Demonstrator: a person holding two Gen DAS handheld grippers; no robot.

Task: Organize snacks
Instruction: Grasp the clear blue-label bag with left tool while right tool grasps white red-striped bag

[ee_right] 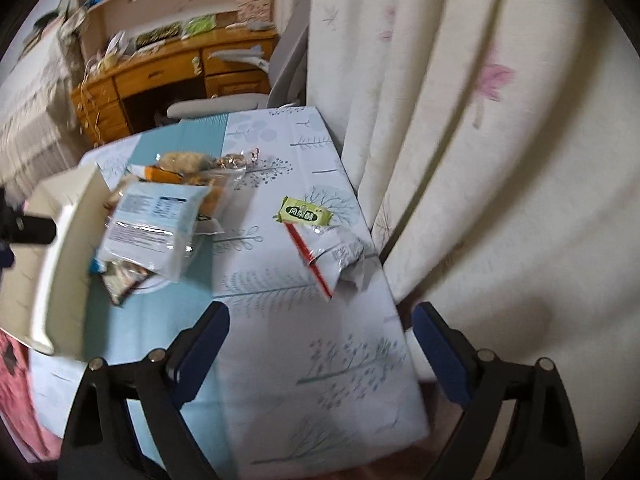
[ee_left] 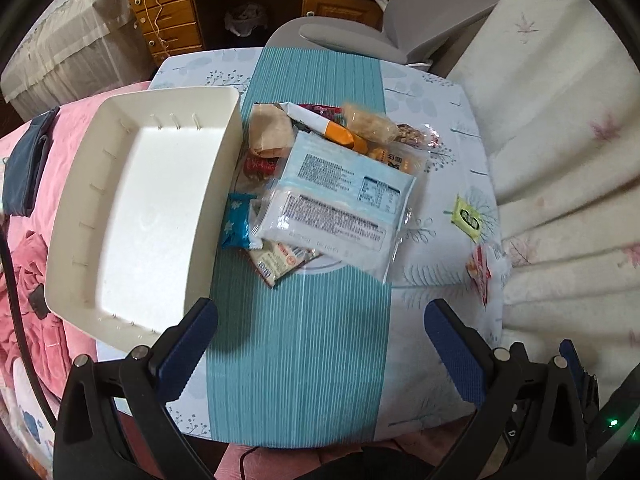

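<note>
A pile of snack packets [ee_left: 340, 184] lies on the teal runner in the middle of the table, topped by two pale blue packs. It also shows in the right wrist view [ee_right: 160, 216]. An empty white tray [ee_left: 140, 216] sits to its left, overhanging the table's left edge; it shows at the left of the right wrist view [ee_right: 60, 264]. A small yellow-green packet [ee_right: 306, 211] and a white and red packet [ee_right: 332, 256] lie apart near the right edge. My left gripper [ee_left: 320, 320] is open above the runner, in front of the pile. My right gripper [ee_right: 320, 324] is open and empty above the table's right part.
The small table [ee_right: 280, 340] has a leaf-print cloth. A floral curtain [ee_right: 480, 160] hangs along its right side. A grey chair [ee_left: 360, 36] and a wooden desk [ee_left: 240, 0] stand behind. Pink bedding [ee_left: 36, 264] lies to the left.
</note>
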